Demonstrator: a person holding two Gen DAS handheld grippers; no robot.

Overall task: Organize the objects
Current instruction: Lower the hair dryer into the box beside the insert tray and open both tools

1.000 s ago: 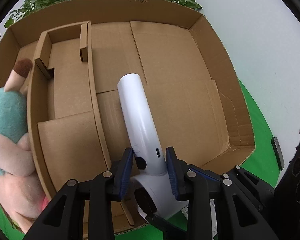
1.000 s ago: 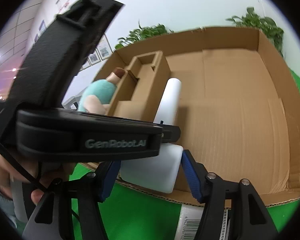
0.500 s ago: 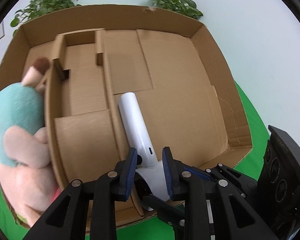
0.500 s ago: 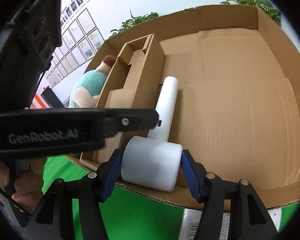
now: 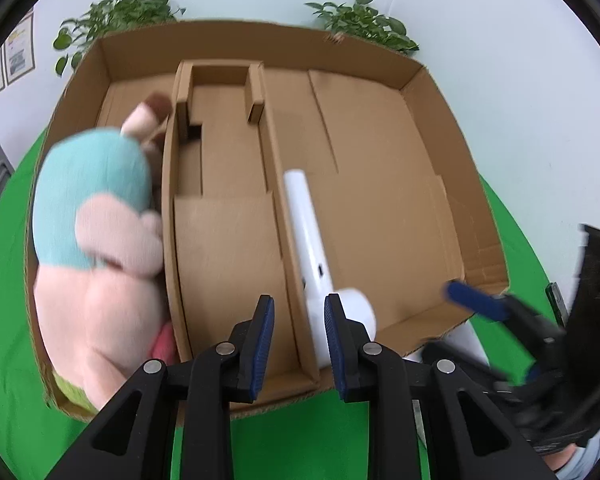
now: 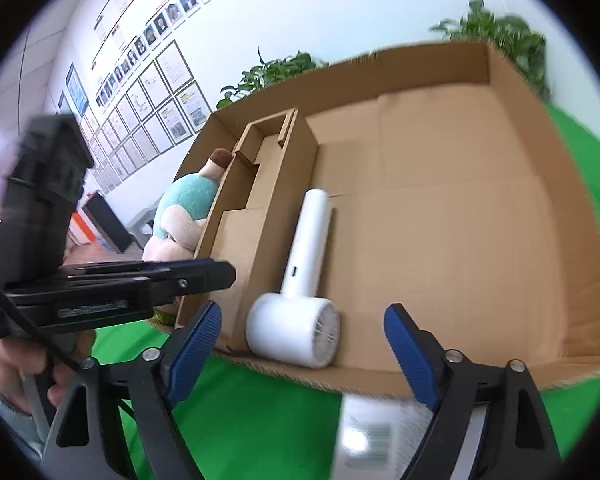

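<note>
A white hair dryer (image 5: pixel 308 232) (image 6: pixel 306 236) lies on the floor of the large cardboard box (image 5: pixel 260 36) (image 6: pixel 420 56), its handle along the cardboard insert (image 5: pixel 220 240) (image 6: pixel 260 184). My left gripper (image 5: pixel 296 336) hovers over the box's near edge, its jaws narrowly apart with only cardboard showing between them; the dryer's head sits just behind its right finger. My right gripper (image 6: pixel 302 320) is opening wide; the dryer's head lies ahead between its fingers, untouched. A teal and pink plush toy (image 5: pixel 92 208) (image 6: pixel 184 204) fills the box's left compartment.
The box rests on a green cloth (image 5: pixel 4 320) (image 6: pixel 260 420). A white packet with a barcode (image 6: pixel 380 432) lies under my right gripper. Potted plants (image 5: pixel 360 24) stand behind the box. A person's hand (image 6: pixel 20 364) holds the left gripper's handle.
The left gripper has come off the dryer's handle and pulled back. The right gripper's fingers have spread off the dryer's head. The dryer now lies free in the box.
</note>
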